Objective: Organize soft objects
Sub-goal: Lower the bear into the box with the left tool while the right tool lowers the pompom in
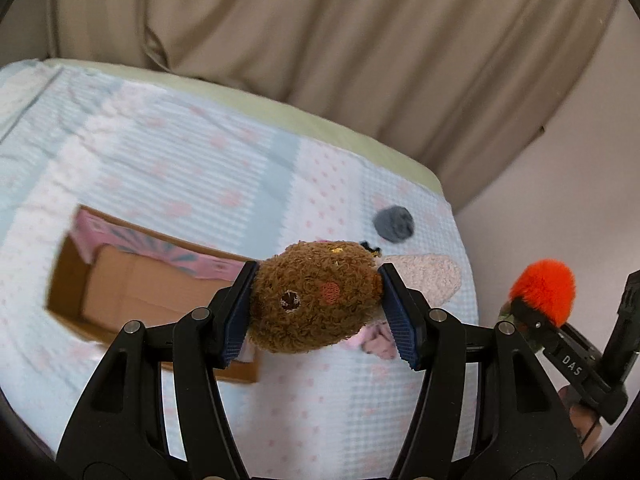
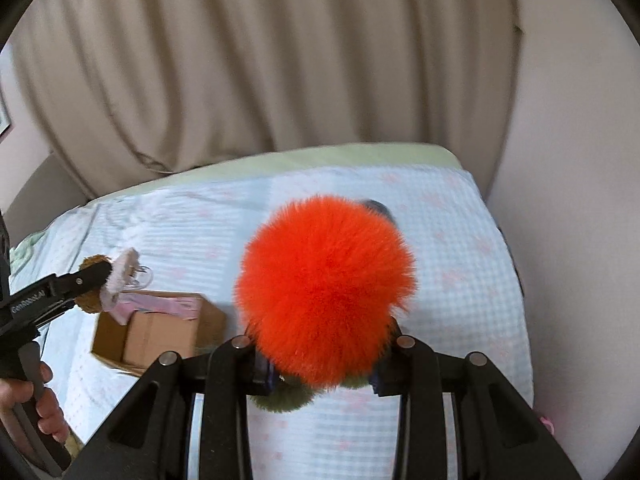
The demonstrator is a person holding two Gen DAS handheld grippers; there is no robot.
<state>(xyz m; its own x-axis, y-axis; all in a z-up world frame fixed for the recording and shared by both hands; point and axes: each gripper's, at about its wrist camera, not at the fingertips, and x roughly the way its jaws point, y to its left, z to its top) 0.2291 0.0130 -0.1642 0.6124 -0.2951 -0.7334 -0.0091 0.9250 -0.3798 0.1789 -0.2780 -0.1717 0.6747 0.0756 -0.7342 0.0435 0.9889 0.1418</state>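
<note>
Clamping a brown plush toy [image 1: 316, 296], left gripper [image 1: 316, 312] above cardboard box [image 1: 120, 288]; right gripper [image 2: 320, 372] grips orange pom-pom [image 2: 326, 288] over bed [image 2: 460, 240]

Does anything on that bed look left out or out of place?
One grey pom-pom lies loose on the bedspread, apart from the open cardboard box. Otherwise nothing looks spilled or damaged.

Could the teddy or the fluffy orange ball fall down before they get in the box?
Maybe. The left gripper pinches only the brown plush head, so its dangling pink part could snag on the box rim. The right gripper grips the orange pompom by its low edge, so it could slip. The pompom also hides the view ahead, so aiming is harder.
</note>
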